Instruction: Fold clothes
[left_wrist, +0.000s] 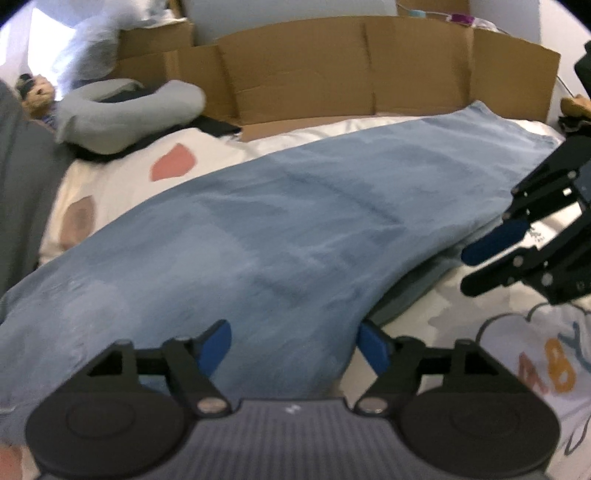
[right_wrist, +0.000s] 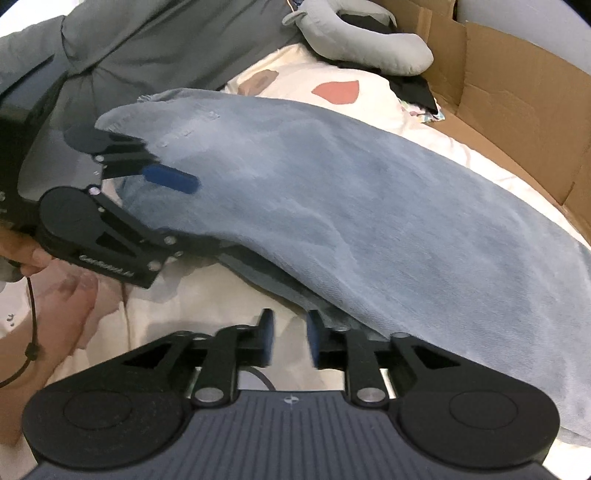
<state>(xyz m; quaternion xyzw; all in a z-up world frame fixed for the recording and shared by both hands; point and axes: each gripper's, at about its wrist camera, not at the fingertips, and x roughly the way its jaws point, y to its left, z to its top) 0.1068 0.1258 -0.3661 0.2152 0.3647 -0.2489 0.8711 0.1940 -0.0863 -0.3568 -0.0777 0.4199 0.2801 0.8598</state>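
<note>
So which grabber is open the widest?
The left gripper. Its blue fingers stand far apart over the blue jeans, while the right gripper shows only a narrow gap, beside the jeans' edge, with nothing in it.

jeans (left_wrist: 280, 229) on bed (left_wrist: 122, 181), cardboard (left_wrist: 369, 74) behind

The left tool (left_wrist: 293, 347) tilts downward, its blue pads spread wide apart. The right tool (right_wrist: 290, 341) also tilts downward, pads parted only narrowly. A hand (right_wrist: 26, 254) grips the left tool's body.

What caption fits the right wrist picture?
Blue jeans lie on the patterned bedsheet; both grippers' jaws stand open.
</note>
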